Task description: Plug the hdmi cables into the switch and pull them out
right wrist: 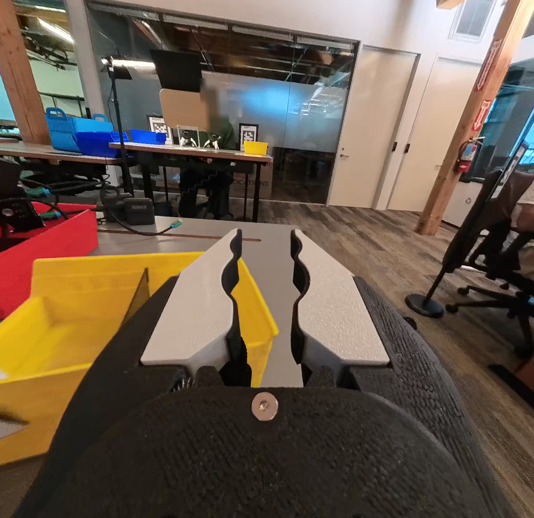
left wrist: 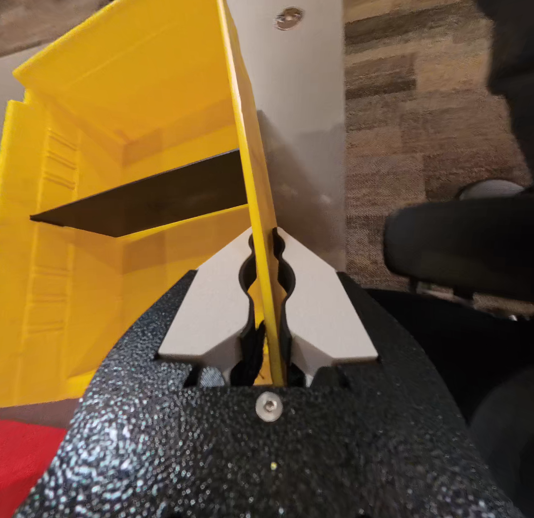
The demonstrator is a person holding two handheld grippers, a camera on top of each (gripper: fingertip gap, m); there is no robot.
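My left gripper [left wrist: 263,233] is shut on the thin right side wall of a yellow bin [left wrist: 130,99], with the wall running up between the pads. A black divider [left wrist: 144,197] crosses the inside of the bin. In the right wrist view my right gripper [right wrist: 265,235] is open and empty, held over the grey table [right wrist: 268,301] just right of the same yellow bin [right wrist: 86,275]. An HDMI cable with a blue-green plug [right wrist: 175,223] lies at the table's far edge. Black box-like devices [right wrist: 138,210] sit behind it; I cannot tell which is the switch.
A red bin [right wrist: 49,243] holding cables and a black device stands left of the yellow bin. The table's right edge drops to carpet [left wrist: 419,113]. Office chairs and a stand base [right wrist: 423,304] are to the right. A person sits at a far table [right wrist: 202,154] with blue bins. My right fingertips sit around 25 centimetres from my left ones.
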